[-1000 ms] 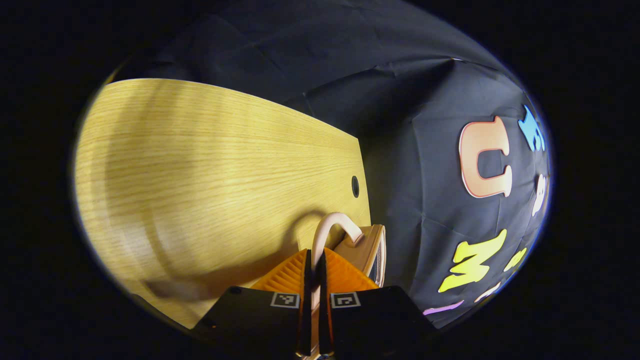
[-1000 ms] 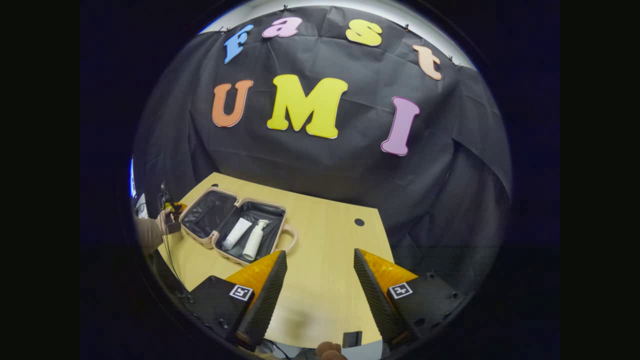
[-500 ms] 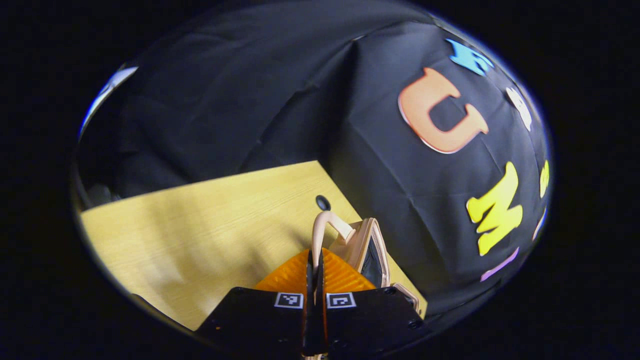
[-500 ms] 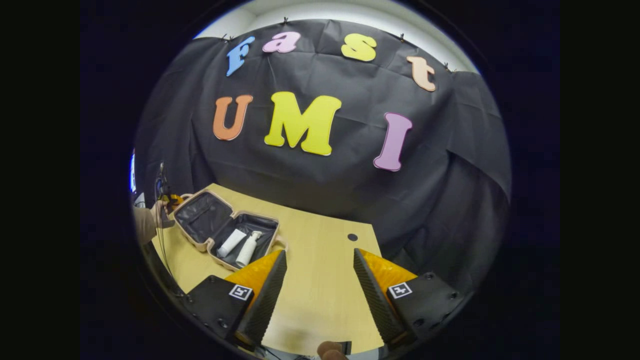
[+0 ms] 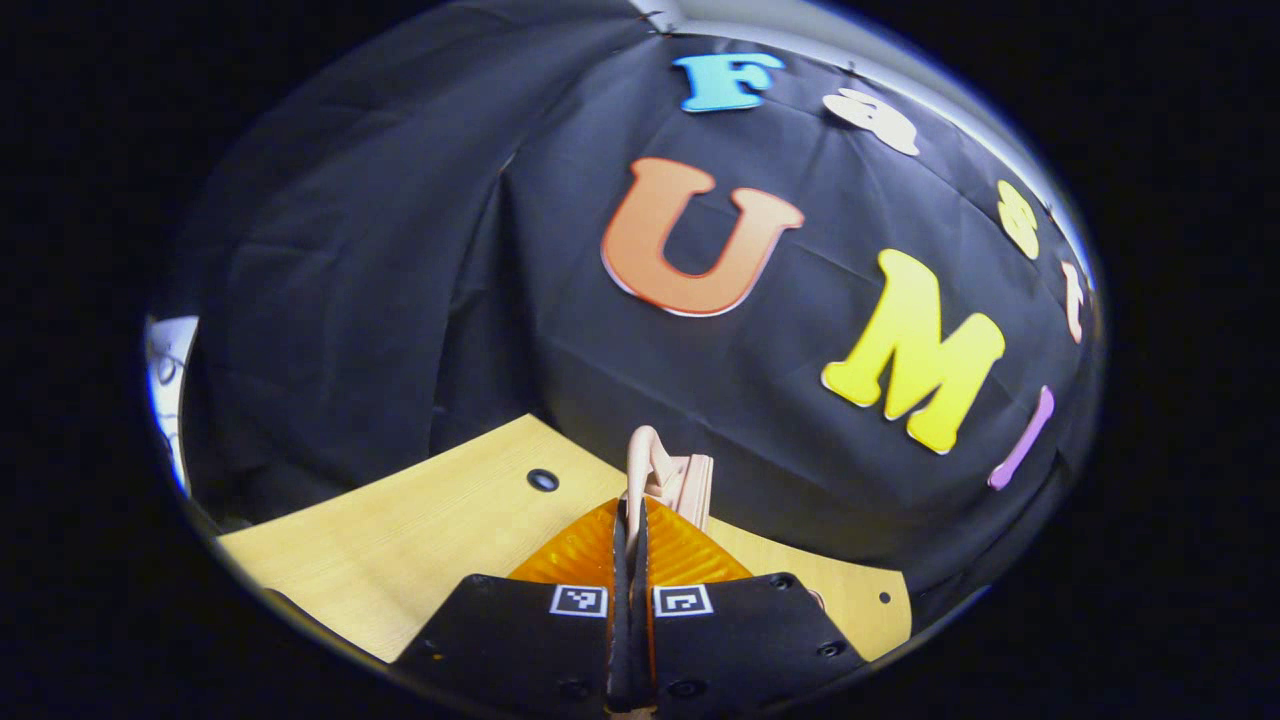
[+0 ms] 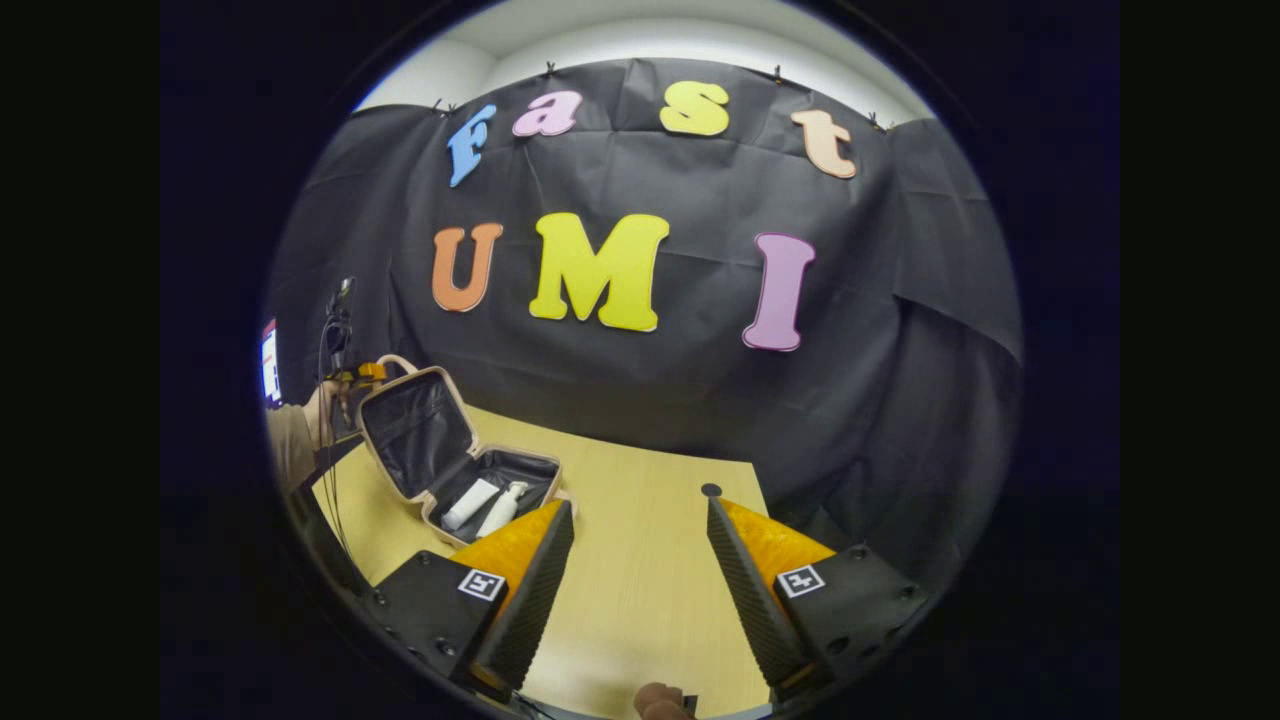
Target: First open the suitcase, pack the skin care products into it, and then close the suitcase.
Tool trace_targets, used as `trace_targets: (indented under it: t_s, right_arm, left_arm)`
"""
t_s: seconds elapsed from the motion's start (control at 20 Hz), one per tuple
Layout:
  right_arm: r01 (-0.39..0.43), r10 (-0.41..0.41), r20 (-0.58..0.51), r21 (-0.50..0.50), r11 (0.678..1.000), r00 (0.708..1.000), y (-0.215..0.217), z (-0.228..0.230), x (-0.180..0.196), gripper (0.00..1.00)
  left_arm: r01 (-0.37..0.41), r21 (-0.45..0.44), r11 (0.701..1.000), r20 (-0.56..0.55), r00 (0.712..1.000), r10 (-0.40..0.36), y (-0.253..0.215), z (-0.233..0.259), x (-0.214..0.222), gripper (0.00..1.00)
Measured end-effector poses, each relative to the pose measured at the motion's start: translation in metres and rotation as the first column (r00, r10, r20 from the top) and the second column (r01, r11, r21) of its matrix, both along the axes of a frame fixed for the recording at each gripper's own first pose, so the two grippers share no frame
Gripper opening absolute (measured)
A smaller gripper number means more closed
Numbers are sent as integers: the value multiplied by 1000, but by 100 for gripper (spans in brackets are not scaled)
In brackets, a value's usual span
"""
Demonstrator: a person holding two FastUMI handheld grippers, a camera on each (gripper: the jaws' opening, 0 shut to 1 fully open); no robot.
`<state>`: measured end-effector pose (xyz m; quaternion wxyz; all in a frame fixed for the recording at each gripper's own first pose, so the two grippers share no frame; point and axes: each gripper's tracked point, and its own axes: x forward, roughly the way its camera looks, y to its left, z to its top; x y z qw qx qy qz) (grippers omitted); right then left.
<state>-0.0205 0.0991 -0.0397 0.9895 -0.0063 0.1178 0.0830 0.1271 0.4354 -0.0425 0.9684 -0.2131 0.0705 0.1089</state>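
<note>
We find the left gripper (image 5: 630, 560) clamped, both fingers pressed on the pale pink looped handle (image 5: 643, 462) of the small pink hard-shell suitcase (image 6: 440, 462), whose lid (image 6: 413, 430) it holds tilted up from the base. The case stands near the left edge of the light wooden desk (image 6: 640, 560), towards its back. In the base lie a white tube (image 6: 468, 503) and a white pump bottle (image 6: 500, 509), side by side. The right gripper (image 6: 640, 580) hangs over the desk's front edge with its fingers spread wide, holding nothing. A sleeved hand (image 6: 312, 425) shows beside the lid.
</note>
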Motion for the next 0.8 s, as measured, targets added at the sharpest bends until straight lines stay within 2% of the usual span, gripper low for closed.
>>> trace_targets:
  t_s: [0.3, 0.55, 0.8]
  right_arm:
    - [-17, 17, 11, 16, 1000, 1000, -34, -5, 0, 79]
    - [-23, 23, 25, 9, 1000, 999, -55, -9, -1, 80]
    - [-25, 25, 30, -5, 1000, 999, -80, -12, -7, 80]
  left_arm:
    - [48, 191, 980, 3, 999, -49, -93, 31, 5, 3]
    - [157, 232, 960, -12, 987, -159, -189, 27, 0, 3]
    - [271, 246, 931, -82, 962, -259, -271, -9, -3, 3]
